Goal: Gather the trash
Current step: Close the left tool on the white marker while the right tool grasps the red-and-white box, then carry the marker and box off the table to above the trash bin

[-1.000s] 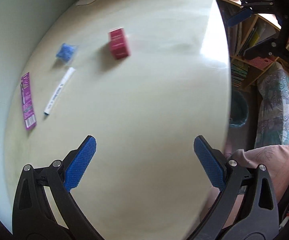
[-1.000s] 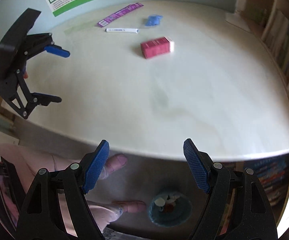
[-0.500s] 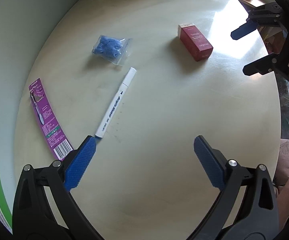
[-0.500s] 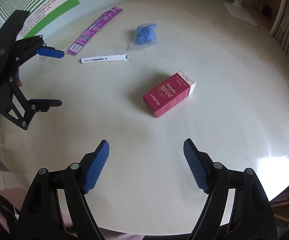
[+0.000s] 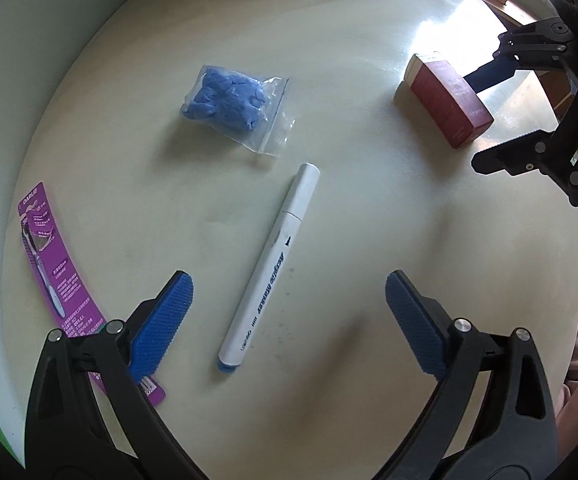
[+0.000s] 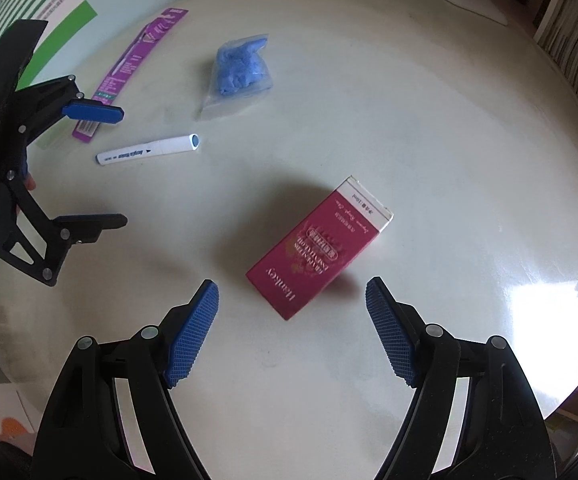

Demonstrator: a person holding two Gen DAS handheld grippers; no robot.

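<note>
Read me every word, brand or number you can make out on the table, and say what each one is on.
"Acrylic Marker": white marker.
"DARLIE": top of the purple card pack; its smaller print is too small to read.
"Hankey": red box; the ornate lettering above it is unreadable.
Green poster: print too blurred.
Clear bag: no text.

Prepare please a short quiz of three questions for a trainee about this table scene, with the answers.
1. True or false: the white marker lies between the open fingers of the left gripper.
2. Which item does the right gripper hover above: A) the purple card, B) the red box, C) the bag of blue material?
3. How many items lie on the table?

Key: 1 true; 2 B; 3 four.
</note>
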